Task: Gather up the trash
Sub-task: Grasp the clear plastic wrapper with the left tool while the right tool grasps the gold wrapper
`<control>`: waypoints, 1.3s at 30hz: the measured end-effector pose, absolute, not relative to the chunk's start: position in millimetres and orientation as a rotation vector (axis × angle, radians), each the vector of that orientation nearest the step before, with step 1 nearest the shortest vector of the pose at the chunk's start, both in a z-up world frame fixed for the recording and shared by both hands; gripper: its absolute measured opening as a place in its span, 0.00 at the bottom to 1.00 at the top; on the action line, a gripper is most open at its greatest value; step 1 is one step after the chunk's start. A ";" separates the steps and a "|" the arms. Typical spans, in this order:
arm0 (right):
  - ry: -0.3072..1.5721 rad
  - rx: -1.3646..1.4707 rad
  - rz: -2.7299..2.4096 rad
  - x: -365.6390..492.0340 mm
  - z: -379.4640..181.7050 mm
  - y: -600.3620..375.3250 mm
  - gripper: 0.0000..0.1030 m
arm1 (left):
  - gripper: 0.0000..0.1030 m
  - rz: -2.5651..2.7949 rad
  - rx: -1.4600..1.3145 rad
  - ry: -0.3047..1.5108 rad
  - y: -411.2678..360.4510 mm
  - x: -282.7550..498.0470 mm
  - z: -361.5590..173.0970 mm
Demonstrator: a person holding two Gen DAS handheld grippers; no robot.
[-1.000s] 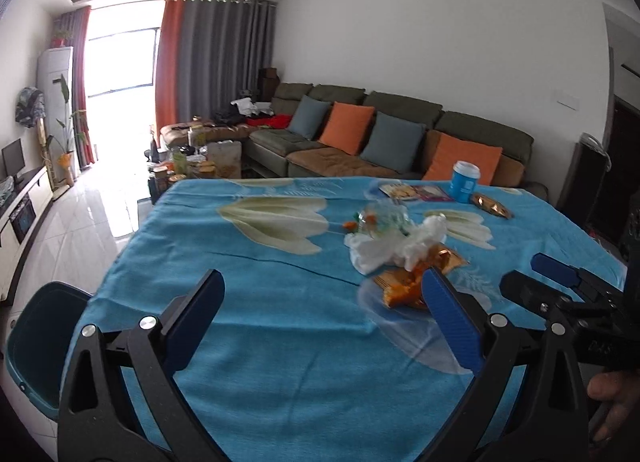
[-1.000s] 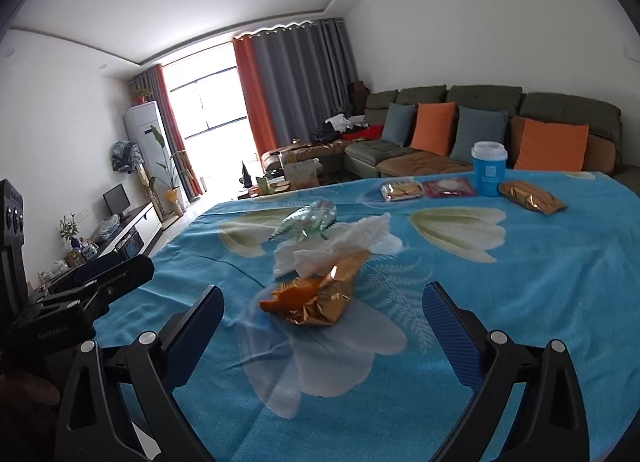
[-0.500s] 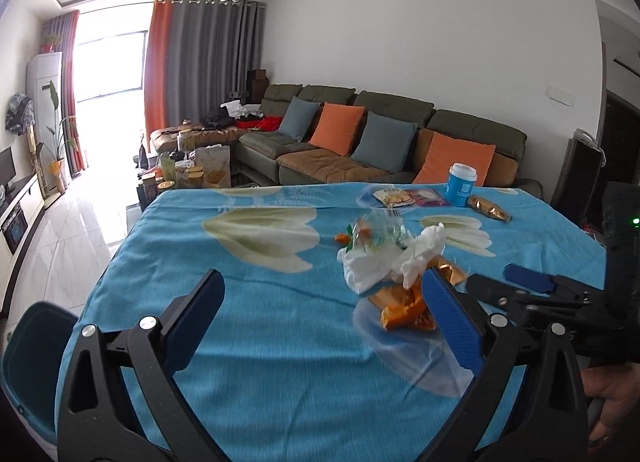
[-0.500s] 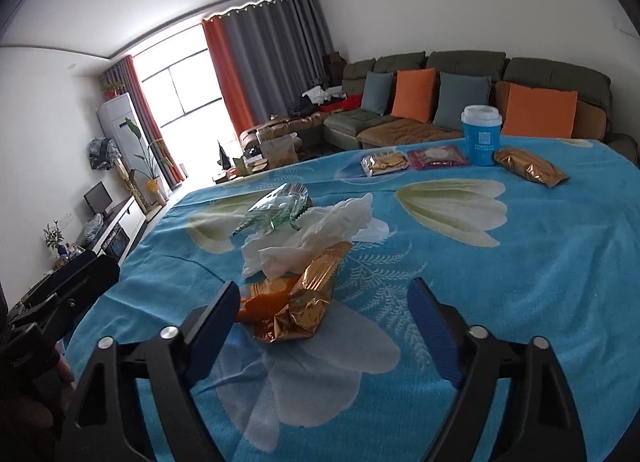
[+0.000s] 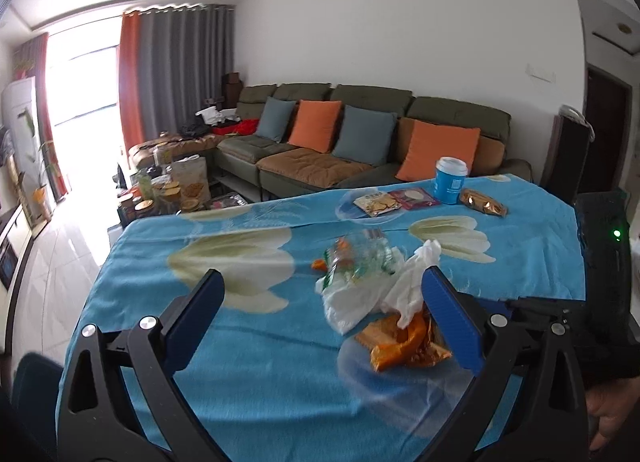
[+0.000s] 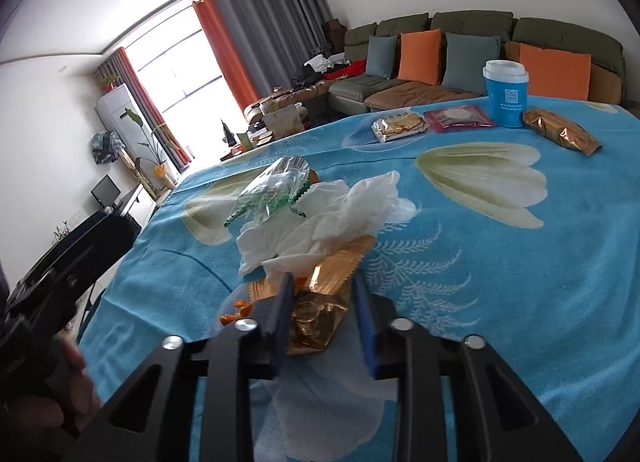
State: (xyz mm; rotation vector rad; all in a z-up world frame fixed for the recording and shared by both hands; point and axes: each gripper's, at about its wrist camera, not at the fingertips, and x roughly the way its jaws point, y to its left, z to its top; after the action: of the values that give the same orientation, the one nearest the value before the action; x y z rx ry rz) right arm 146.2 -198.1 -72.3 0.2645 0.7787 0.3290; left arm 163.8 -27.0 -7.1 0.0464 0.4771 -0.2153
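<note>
Fingers of the right gripper [image 6: 322,312] have just closed on the gold wrapper [image 6: 320,314].

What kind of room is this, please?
Most likely a home living room. A long sofa with cushions stands by the wall, curtains hang at a large window, and a table with a blue flowered cloth holds snack wrappers and a cup.

The tablecloth [image 5: 248,362] lies bare on the near left, open room in front of the left gripper [image 5: 320,318]. The trash heap [image 6: 320,230] blocks the centre, with the right gripper [image 6: 324,298] at its near edge. Beyond it is bare cloth, then a cup [image 6: 506,92] and snack packs [image 6: 400,124] at the far edge.
</note>
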 end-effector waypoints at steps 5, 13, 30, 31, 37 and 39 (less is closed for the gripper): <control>0.779 0.328 0.351 143.7 -69.4 -208.9 0.08 | 0.94 -0.244 0.072 0.493 -42.5 187.5 -5.8; 0.748 0.406 0.341 129.9 -55.4 -235.8 0.06 | 0.94 -0.263 0.086 0.597 -63.0 233.6 -21.0; 0.664 0.259 0.319 111.7 -30.9 -232.6 0.06 | 0.46 -0.300 0.024 0.708 -72.6 273.1 -51.7; 0.655 0.251 0.321 110.4 -28.4 -231.5 0.06 | 0.45 -0.307 0.018 0.700 -71.5 271.3 -49.5; 0.586 0.143 0.293 100.7 -12.9 -222.7 0.05 | 0.44 -0.318 -0.019 0.651 -61.4 251.6 -32.7; 0.573 0.139 0.296 98.6 -8.5 -222.2 0.05 | 0.44 -0.328 -0.039 0.632 -56.7 240.7 -24.9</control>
State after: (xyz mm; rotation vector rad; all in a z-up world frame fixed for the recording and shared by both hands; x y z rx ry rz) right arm 98.6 -222.2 -8.5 0.1388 0.5726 0.2958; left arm 240.7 -56.7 -24.9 -0.0387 0.6315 -0.3280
